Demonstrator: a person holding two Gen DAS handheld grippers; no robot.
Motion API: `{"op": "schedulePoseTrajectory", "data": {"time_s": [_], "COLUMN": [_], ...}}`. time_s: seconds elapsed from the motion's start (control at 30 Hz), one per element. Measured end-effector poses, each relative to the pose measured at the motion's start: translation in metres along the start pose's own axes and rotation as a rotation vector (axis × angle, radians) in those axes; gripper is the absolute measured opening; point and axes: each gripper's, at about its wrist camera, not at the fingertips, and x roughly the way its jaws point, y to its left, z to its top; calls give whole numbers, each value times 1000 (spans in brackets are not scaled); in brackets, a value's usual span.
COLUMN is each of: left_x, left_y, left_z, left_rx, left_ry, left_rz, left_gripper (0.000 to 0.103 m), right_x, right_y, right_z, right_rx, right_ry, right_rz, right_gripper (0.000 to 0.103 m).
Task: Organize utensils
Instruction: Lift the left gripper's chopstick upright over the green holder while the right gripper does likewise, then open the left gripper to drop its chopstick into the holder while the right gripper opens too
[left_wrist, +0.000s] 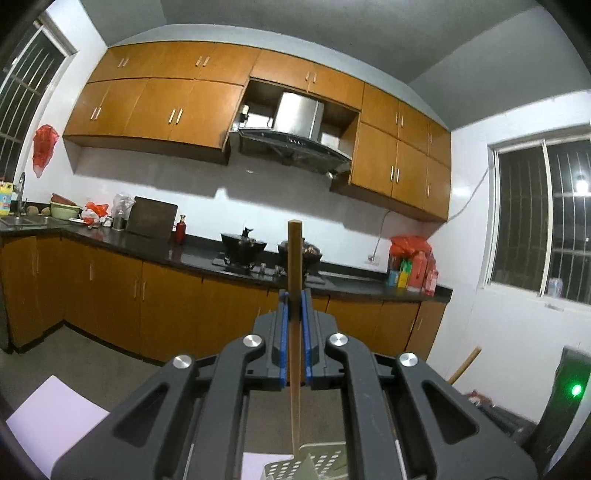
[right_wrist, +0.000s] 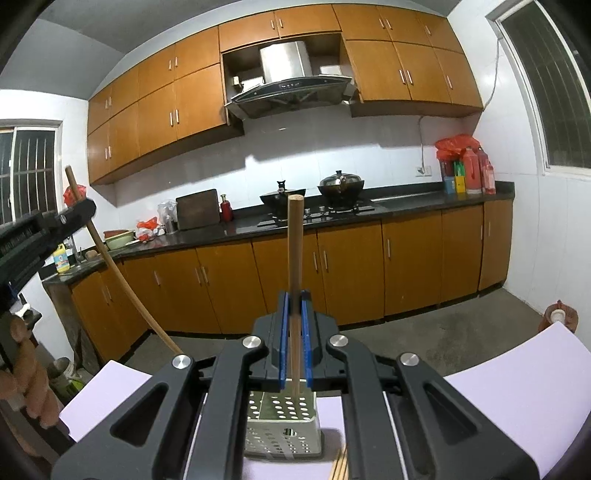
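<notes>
My left gripper (left_wrist: 294, 301) is shut on a wooden chopstick (left_wrist: 294, 258) held upright, its lower tip just above the perforated utensil holder (left_wrist: 325, 459). My right gripper (right_wrist: 294, 301) is shut on another wooden chopstick (right_wrist: 295, 243), also upright, its lower end reaching into the perforated holder (right_wrist: 284, 424) on the white tabletop (right_wrist: 509, 402). In the right wrist view the left gripper (right_wrist: 79, 206) shows at the far left with its chopstick (right_wrist: 122, 280) slanting down. Several more chopsticks (right_wrist: 340, 467) lie at the bottom edge.
The kitchen counter (right_wrist: 369, 214) with two woks, bottles and a cutting board runs along the far wall. Brown cabinets (right_wrist: 351, 266) stand below it. A person's hand (right_wrist: 26, 369) shows at left. The grey floor lies beyond the table.
</notes>
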Motion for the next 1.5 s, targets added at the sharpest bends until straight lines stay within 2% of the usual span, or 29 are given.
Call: {"op": "schedulePoseTrajectory", "data": {"time_s": [0.3,0.33,0.4,0.43,0.5,0.6,0.67,0.8,0.87,0.93,1.0,1.07,1.1,1.13,1.23,1.27,1.4,1.5], "left_x": [43,45,43,42,39,27,16,-18,-40,-60,-72,-81,-84,-87,-95,-97,-103,-107], "left_y": [12,14,15,15,17,23,26,38,44,52,58,66,69,74,83,86,92,93], "left_z": [-62,-64,-66,-64,-60,-54,-48,-41,-45,-60,-81,-114,-126,-144,-187,-198,-234,-249], "left_rx": [-18,-21,-21,-21,-25,-39,-50,-78,-79,-63,-45,-15,-13,-21,-42,-51,-93,-89], "left_ry": [207,213,218,214,212,207,194,176,188,229,286,384,420,471,588,618,720,744], "left_rz": [19,19,20,23,23,20,17,18,38,76,103,127,130,125,119,119,109,108], "left_gripper": [8,13,28,36,37,38,42,47,50,52,52,51,50,46,36,31,26,25], "right_x": [13,14,14,13,7,-5,-21,-56,-69,-76,-74,-63,-55,-48,-35,-32,-20,-21], "right_y": [-3,-3,-4,-4,-4,-3,-3,-7,-10,-17,-28,-36,-41,-44,-46,-45,-38,-38], "right_z": [-20,-21,-21,-22,-19,-14,-6,-1,-9,-25,-58,-94,-117,-133,-182,-193,-219,-224], "right_rx": [9,9,14,17,28,24,26,32,27,25,28,39,55,72,106,104,103,91], "right_ry": [69,79,90,92,79,55,30,-5,8,52,154,280,359,418,560,588,660,658], "right_rz": [1,3,9,10,10,12,18,13,-4,-27,-46,-48,-52,-48,-27,-25,-27,-29], "right_gripper": [8,8,11,22,38,39,39,41,42,42,42,35,26,21,15,15,15,14]}}
